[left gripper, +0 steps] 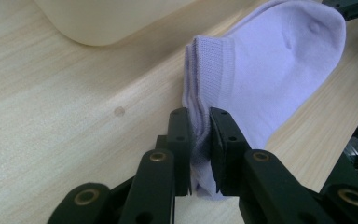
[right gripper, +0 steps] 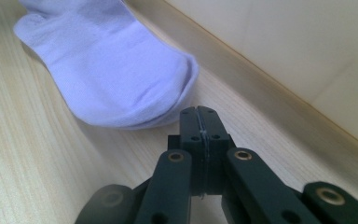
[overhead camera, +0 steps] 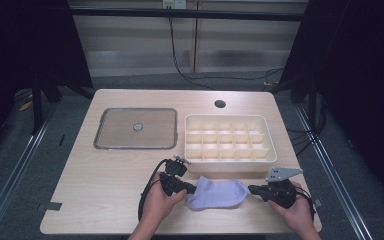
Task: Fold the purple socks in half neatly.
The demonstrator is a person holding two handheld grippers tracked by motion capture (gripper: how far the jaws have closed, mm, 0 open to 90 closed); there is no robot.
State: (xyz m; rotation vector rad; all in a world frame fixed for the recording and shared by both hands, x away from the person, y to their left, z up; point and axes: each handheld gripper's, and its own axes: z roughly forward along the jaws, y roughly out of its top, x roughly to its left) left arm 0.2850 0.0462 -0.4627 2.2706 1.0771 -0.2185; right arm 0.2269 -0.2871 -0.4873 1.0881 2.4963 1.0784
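Left hand-held gripper (left gripper: 199, 140): pinching sock cuff
Right hand-held gripper (right gripper: 200, 122): jaws pressed together, empty, just beside toe
Sock (overhead camera: 218, 194): lilac, flat on worktop (overhead camera: 105, 180)
Organizer (overhead camera: 228, 142): cream, just behind sock

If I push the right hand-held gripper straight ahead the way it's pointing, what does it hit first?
Most likely the toe end of the lilac sock, lying just ahead of the shut right hand-held gripper; depth is unclear.

Lab recording booth: black curtains (overhead camera: 25, 45), bare table (overhead camera: 110, 175), cables (overhead camera: 180, 65).
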